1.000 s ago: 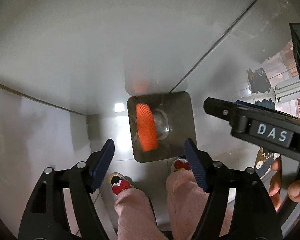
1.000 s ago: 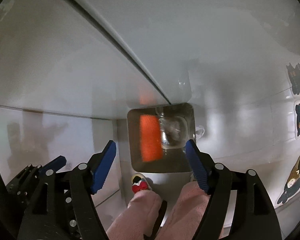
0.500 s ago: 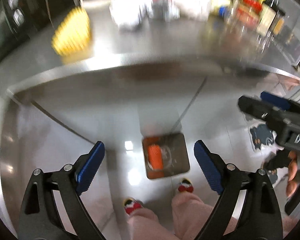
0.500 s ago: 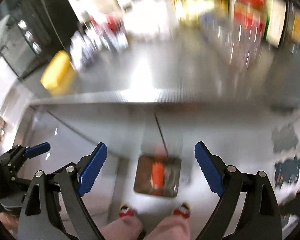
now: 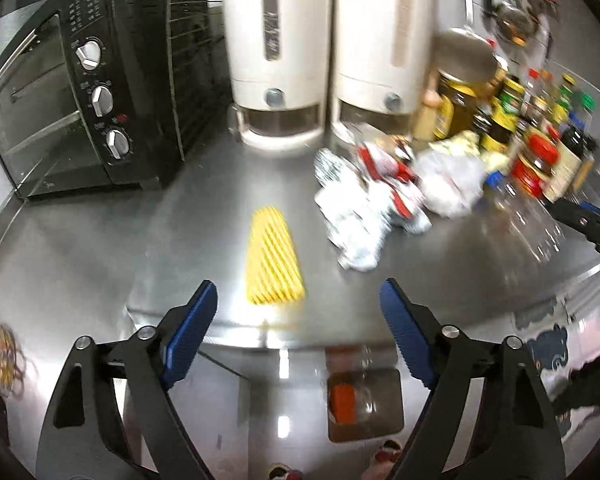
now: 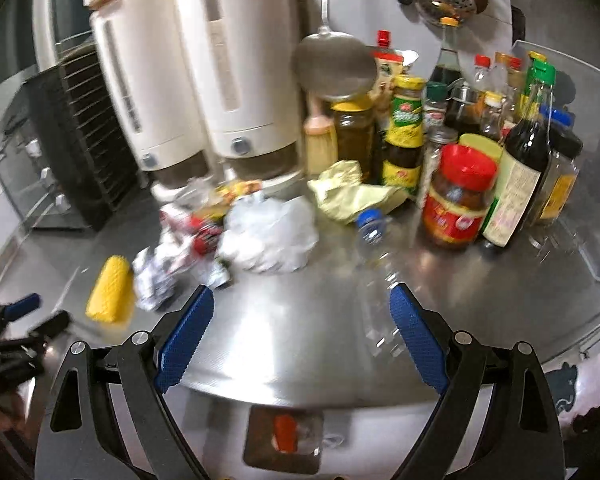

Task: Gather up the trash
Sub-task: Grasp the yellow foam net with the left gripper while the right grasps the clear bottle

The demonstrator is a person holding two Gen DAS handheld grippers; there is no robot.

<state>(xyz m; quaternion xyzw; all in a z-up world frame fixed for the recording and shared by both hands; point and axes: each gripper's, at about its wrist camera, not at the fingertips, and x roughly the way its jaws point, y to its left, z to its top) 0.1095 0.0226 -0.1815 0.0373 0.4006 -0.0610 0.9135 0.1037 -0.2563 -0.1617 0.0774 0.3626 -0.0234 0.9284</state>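
Steel counter — oven at ten o'clock, bottles at two, wrappers mid-counter. Left gripper and right gripper spread wide, empty.

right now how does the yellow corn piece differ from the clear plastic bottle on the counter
The yellow corn piece is opaque, ridged and stubby; the clear plastic bottle is see-through, longer and has a blue cap. The corn lies at the left of the trash pile, in front of the left gripper; the bottle lies at the right, nearer the right gripper. Both lie on their sides on the steel counter, ungripped.
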